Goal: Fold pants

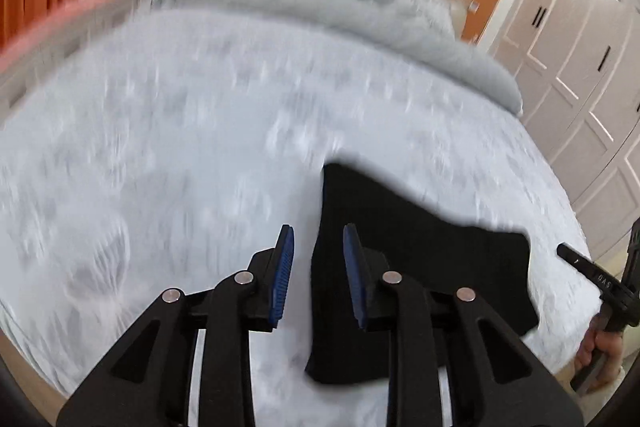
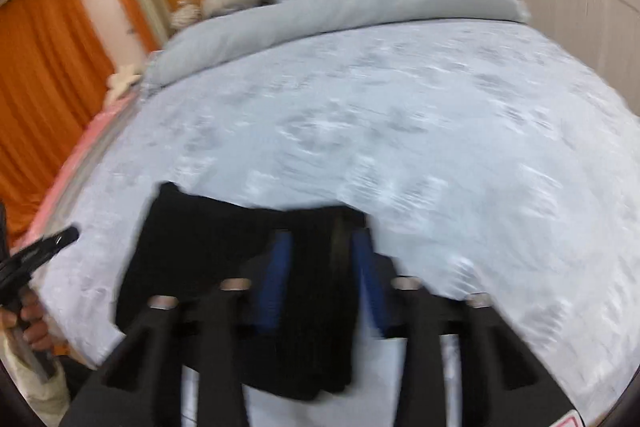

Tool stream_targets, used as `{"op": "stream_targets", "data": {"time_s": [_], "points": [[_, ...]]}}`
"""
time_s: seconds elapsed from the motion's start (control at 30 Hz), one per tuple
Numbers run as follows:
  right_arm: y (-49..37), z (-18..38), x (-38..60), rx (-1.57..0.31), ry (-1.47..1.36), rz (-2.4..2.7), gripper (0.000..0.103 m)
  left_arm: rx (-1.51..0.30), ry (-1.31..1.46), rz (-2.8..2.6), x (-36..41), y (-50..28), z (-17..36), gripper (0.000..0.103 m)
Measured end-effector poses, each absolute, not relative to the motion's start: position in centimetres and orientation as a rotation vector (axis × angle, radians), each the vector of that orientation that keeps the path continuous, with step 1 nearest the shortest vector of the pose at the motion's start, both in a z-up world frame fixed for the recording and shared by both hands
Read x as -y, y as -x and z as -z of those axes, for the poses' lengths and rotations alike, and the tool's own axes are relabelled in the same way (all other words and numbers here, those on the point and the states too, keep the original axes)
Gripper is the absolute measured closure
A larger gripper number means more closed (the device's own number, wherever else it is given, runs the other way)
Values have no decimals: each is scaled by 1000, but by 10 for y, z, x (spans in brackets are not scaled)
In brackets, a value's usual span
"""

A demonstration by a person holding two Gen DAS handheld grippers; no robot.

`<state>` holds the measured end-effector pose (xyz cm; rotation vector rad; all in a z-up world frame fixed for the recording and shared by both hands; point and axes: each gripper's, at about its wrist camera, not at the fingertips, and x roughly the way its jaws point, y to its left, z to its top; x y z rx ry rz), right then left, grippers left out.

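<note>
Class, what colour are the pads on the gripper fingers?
Blue, on both the left gripper and the right gripper; sharpest in the left wrist view.

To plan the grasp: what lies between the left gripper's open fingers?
In the left wrist view, only the black pants' edge and patterned grey bedspread show there.

Bed (image 1: 160, 131) w/ grey duvet (image 2: 340, 15) — orange curtains (image 2: 44, 67), white wardrobe (image 1: 580, 67).

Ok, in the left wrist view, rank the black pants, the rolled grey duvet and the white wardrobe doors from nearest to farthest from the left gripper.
1. black pants, just ahead of the left gripper, slightly right.
2. rolled grey duvet, across the bed's far end.
3. white wardrobe doors, far right.
</note>
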<state>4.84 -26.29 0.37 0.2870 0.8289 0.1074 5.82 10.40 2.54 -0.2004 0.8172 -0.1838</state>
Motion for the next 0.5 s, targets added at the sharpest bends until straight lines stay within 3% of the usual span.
{"op": "stream_targets", "data": {"time_s": [0.03,0.13,0.27,0.33,0.5], "points": [[-58,-3,248,-845,-264,-138,96,-812,201,221,-91,-67,-33,78],[-80,14,201,-918,-160,-213,98,-885,169,280,-51,-96,-16,76],[-116,71,195,-1028,-15,-72,103,-1104,109,198,-29,-143,70,76],[-125,79,224,-1042,-253,-104,103,-1083,178,205,-36,-149,71,76],[-103,57,202,-937,-32,-53,103,-954,59,123,-37,-133,43,76]]}}
